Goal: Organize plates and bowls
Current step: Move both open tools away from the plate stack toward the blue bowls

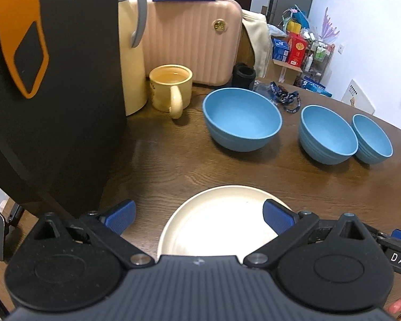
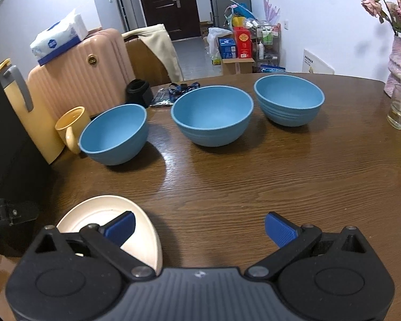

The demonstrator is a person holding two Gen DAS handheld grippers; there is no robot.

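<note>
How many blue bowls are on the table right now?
3, in a row across the table: left bowl beside the yellow mug, middle bowl, right bowl toward the glass. None appear stacked or hidden.

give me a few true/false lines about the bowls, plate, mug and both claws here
1. Three blue bowls stand on the table. True.
2. The bowls are nested in one stack. False: they stand apart in a row.
3. The left claw is shut on the plate. False: it is open, and holds nothing.
4. The right claw is open and holds nothing. True.
5. The mug sits on the plate. False: it stands beside the jug, far from the plate.
</note>
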